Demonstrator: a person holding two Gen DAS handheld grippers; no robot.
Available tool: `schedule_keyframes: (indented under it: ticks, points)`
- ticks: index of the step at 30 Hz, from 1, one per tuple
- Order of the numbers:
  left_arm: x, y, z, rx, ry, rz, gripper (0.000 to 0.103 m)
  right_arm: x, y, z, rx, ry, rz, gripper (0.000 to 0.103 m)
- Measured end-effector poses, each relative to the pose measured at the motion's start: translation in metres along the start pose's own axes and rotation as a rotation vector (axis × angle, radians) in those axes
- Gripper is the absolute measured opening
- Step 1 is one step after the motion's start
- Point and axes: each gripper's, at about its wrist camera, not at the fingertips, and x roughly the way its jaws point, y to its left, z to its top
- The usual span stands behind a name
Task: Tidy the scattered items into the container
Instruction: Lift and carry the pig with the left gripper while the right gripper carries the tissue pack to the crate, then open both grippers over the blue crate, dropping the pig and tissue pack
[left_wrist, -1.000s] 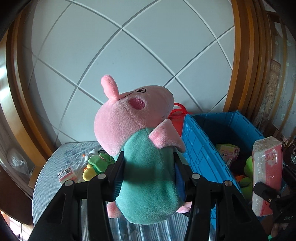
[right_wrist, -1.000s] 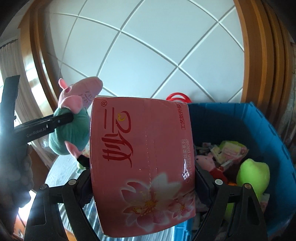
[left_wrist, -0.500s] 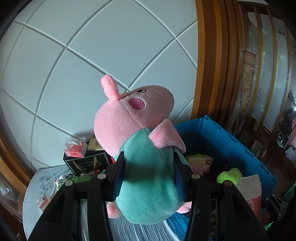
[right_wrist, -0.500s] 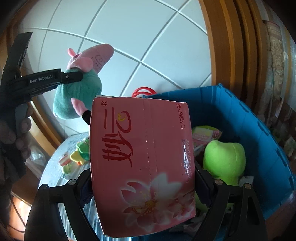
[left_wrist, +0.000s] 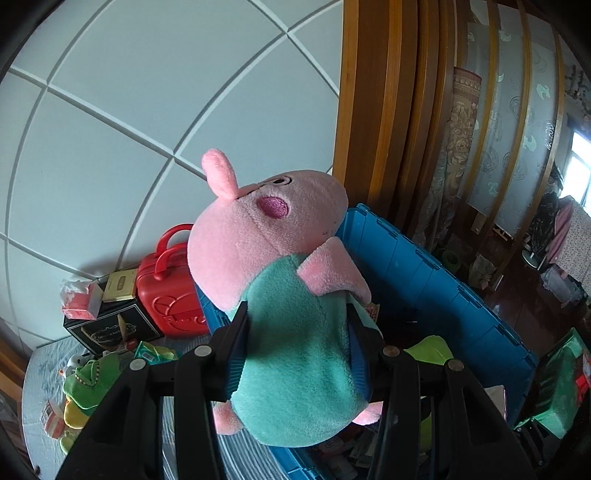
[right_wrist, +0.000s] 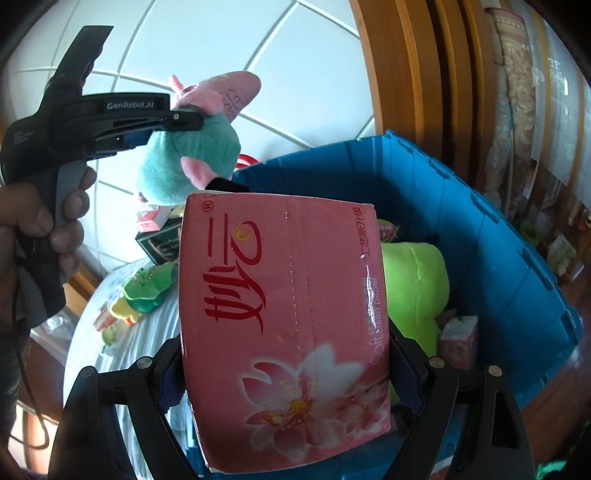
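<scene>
A pink pig plush (left_wrist: 280, 251) in a teal shirt is pinched at the body by my left gripper (left_wrist: 295, 332), which is shut on it. It hangs over the near left corner of the blue crate (left_wrist: 424, 273). My right gripper (right_wrist: 286, 369) is shut on a pink tissue pack (right_wrist: 280, 295), held upright above the crate's (right_wrist: 498, 240) near side. In the right wrist view the left gripper (right_wrist: 177, 122) and the pig plush (right_wrist: 188, 162) sit at the upper left, with a person's hand on the handle. A lime green plush (right_wrist: 413, 288) lies inside the crate.
Left of the crate stand a red toy suitcase (left_wrist: 166, 291) and a black box (left_wrist: 107, 325). A green crocodile plush (left_wrist: 92, 376) and small packets lie on the round table. A small pink tissue pack (right_wrist: 458, 343) lies in the crate. A wooden frame (left_wrist: 369, 110) rises behind it.
Both grippers have swung toward the blue crate, which now fills more of each view. The pig plush and the tissue pack stay gripped as before.
</scene>
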Motion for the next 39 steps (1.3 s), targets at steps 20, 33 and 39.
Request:
schedule_keyframes:
  ticks: [20,33,39]
  points:
    - [0.047,-0.015,0.031,0.027,0.018,-0.003,0.049,0.027,-0.017,-0.003,0.023,0.065,-0.007,0.089]
    - [0.037,0.012,0.036,-0.015,-0.007,0.048,0.103,0.027,-0.007,0.005,0.008,0.038,0.005,0.103]
    - [0.022,0.03,0.025,-0.033,-0.013,0.077,0.103,0.026,0.003,0.007,-0.011,0.037,0.018,0.103]
